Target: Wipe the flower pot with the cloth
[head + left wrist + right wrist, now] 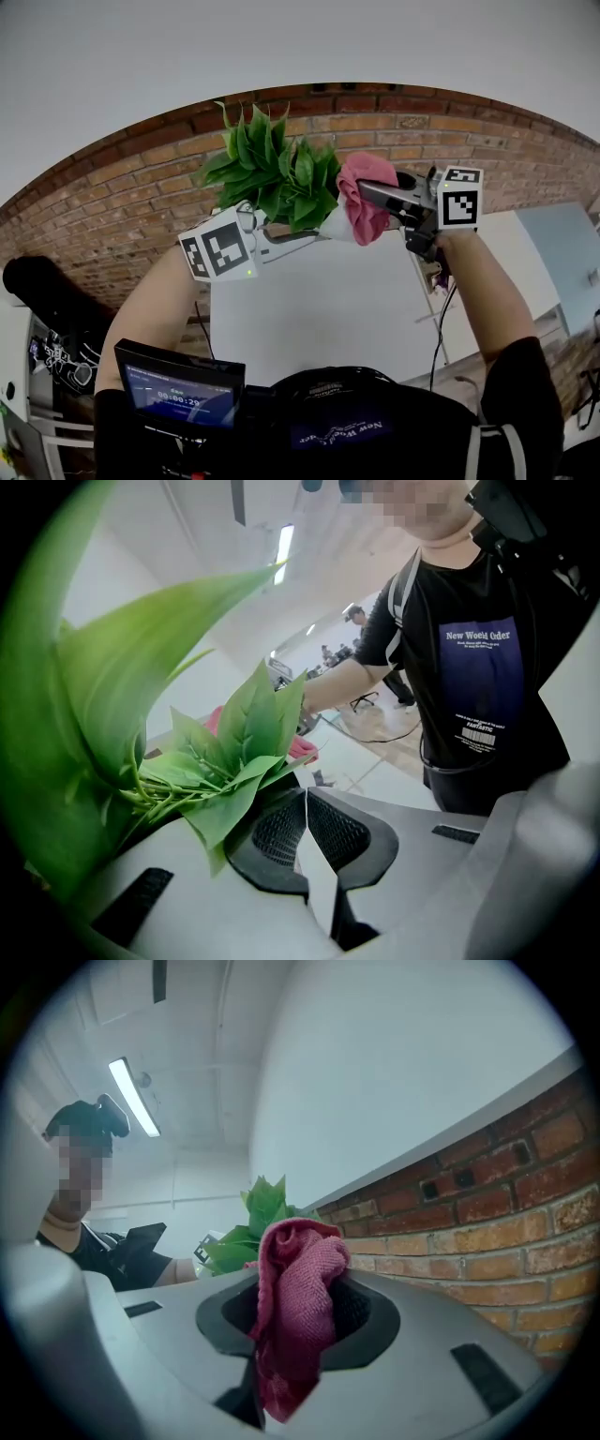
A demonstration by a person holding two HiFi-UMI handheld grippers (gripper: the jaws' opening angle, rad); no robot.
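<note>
In the head view both grippers are held up in front of the brick wall. My left gripper (314,232) is shut on the thin white rim of the flower pot (334,225), whose green plant (272,173) rises above it. In the left gripper view the white pot wall (315,869) sits pinched between the pads of the left gripper (305,803), with leaves (230,761) crowding the left. My right gripper (367,195) is shut on a pink cloth (361,202), which hangs right beside the pot and seems to touch it. The bunched cloth (298,1307) fills the right gripper (302,1314).
A white table (319,309) lies below the grippers, with a cable (439,323) at its right edge. The brick wall (141,206) curves behind. A device with a lit screen (178,389) sits near my body at lower left. Dark objects (47,291) stand at far left.
</note>
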